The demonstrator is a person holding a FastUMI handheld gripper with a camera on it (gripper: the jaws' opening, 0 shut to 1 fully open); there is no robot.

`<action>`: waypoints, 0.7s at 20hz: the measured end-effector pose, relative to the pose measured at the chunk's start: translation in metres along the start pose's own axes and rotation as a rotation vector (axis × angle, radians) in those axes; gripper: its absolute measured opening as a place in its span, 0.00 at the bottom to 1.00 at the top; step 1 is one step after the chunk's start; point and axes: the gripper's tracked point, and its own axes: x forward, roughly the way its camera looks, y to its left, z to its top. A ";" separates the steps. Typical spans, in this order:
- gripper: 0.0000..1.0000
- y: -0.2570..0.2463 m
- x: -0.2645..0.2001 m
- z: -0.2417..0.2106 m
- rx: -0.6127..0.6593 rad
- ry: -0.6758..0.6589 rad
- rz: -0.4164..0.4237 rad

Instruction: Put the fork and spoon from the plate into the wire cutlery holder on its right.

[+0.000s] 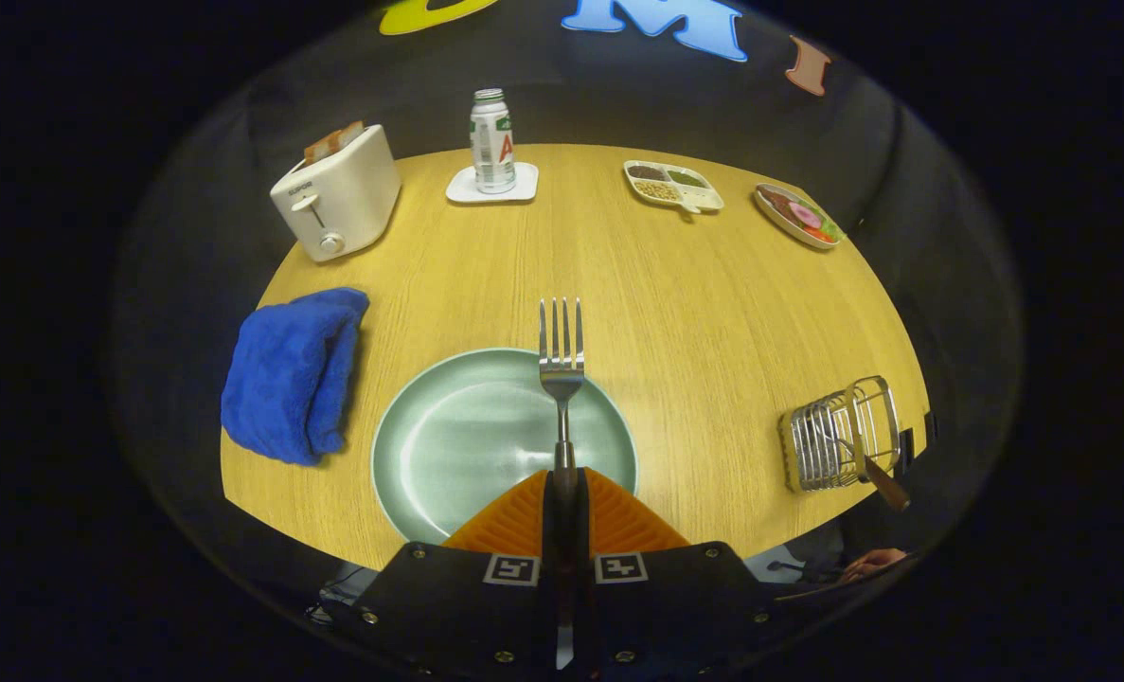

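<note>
My gripper (562, 493) is shut on the handle of a metal fork (561, 355), which sticks out straight ahead of the fingers with its tines pointing away. Below the fork lies a pale green round plate (457, 445) with nothing else on it. The wire cutlery holder (841, 436) stands to the right of the plate near the table's front edge. A utensil with a wooden handle (879, 478) leans in the holder, handle out toward the table edge.
A folded blue towel (292, 374) lies left of the plate. At the back stand a white toaster (337, 194), a bottle (491, 142) on a white coaster, a divided snack tray (672, 185) and a plate of food (798, 216). A hand (869, 565) shows below the table edge.
</note>
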 end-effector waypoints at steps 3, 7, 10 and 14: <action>0.07 -0.030 -0.004 0.001 0.043 0.001 -0.050; 0.07 -0.070 -0.010 0.000 0.120 0.007 -0.122; 0.07 -0.096 -0.019 -0.002 0.199 0.015 -0.165; 0.07 -0.124 -0.029 -0.008 0.310 0.027 -0.204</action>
